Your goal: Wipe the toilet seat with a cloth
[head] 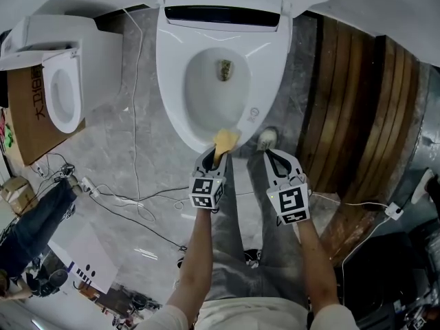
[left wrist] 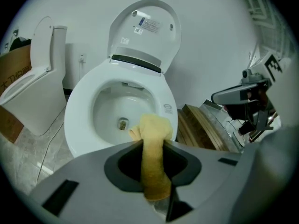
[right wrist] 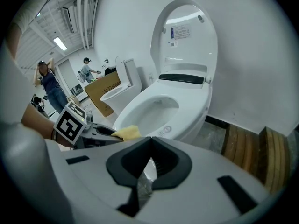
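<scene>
Yellow terry cloth [left wrist: 153, 139], pinched in a vertical fold by the clenched left tongs [head: 214, 158], with the loose end poking out past the tips. Right tongs [right wrist: 148, 166] clenched too, on nothing, held just beside the left pair at its 3 o'clock, off the porcelain. Cloth tip lying at the front lip of the white toilet seat [head: 170, 81], about 6 o'clock on the ring in the head view, a touch toward 5; contact likely, not certain from here.

Judged as the start of the wipe:
- Press the free end flat onto the glossy ring rather than dabbing with the fold, to put fabric and not plastic on the seat.
- Keep the pinch firm to avoid dropping the cloth into the bowl [head: 216, 91].
- Sweep along the ring from 6 toward 3 o'clock, on past the dark strip [head: 222, 17] at 12, then back down through 9.
- Stay on the top face, clear of the inner edge, tilting the wrist to follow the curve.
- Leave the raised lid [left wrist: 145, 29] alone.

Farther out, a second toilet [head: 62, 95] at 9 o'clock and wooden planks [head: 357, 95] at 3 o'clock, neither needing a reach.
</scene>
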### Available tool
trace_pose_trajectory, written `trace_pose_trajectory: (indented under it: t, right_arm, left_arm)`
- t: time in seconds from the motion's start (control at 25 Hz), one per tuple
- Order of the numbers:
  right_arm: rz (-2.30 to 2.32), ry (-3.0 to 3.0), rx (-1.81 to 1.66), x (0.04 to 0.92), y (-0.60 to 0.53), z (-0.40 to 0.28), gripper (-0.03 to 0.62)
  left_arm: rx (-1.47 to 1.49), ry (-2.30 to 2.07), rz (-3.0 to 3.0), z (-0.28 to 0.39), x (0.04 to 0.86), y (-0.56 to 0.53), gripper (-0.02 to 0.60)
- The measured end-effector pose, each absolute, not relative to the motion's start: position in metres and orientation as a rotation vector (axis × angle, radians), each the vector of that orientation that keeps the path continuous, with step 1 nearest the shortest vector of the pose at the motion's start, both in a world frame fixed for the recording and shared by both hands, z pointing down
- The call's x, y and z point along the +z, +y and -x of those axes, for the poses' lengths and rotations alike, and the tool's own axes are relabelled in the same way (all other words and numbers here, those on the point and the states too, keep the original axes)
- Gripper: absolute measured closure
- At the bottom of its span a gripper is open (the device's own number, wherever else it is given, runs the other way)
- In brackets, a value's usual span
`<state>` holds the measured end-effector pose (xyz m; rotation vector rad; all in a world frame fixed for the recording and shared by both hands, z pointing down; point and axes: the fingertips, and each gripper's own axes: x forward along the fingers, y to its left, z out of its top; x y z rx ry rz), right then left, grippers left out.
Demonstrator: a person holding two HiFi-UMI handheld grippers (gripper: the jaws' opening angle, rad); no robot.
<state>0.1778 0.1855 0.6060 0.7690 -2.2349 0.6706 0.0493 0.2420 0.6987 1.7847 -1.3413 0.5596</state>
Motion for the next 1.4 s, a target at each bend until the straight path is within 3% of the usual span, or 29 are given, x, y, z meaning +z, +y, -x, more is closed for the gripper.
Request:
trace_pose_trajectory:
  t: [1.4]
  right_arm:
    - [-0.879,-2.139,0.756,0.631,0.153,-0.188,0.586]
  left_arm:
    - [0.688,-1.053,-2.002,-0.121,0.696,0.157,0.482]
